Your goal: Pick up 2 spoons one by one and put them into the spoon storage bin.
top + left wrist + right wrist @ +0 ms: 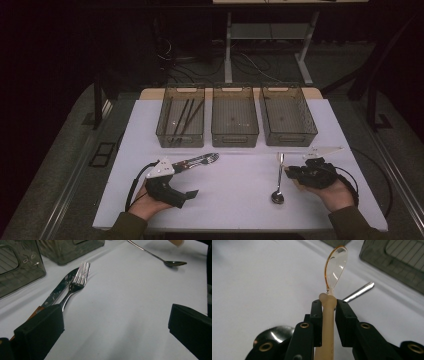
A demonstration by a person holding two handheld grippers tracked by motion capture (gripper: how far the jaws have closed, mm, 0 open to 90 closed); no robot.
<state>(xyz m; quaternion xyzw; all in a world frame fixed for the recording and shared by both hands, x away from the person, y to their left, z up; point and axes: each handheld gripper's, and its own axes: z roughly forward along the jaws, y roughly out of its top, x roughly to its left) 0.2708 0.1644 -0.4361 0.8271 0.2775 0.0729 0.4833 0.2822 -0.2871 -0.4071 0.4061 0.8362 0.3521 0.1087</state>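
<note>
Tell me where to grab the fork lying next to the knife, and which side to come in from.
Take the fork by its narrow neck just below the tines, coming straight down from above with the left claw, one jaw on each side. It lies flat on the table, and the knife lies tight along its handle, leaving little room there. The side away from the knife looks free.

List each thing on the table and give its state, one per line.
Right gripper: shut on the clear-bowled spoon.
Clear-bowled spoon: held off the table.
Left gripper: open, holding nothing.
Metal spoon: lying flat.
Fork: lying flat beside the knife.
Knife: lying flat.
Left bin: holds dark sticks.
Middle bin: looks empty.
Right bin: looks empty.
</note>
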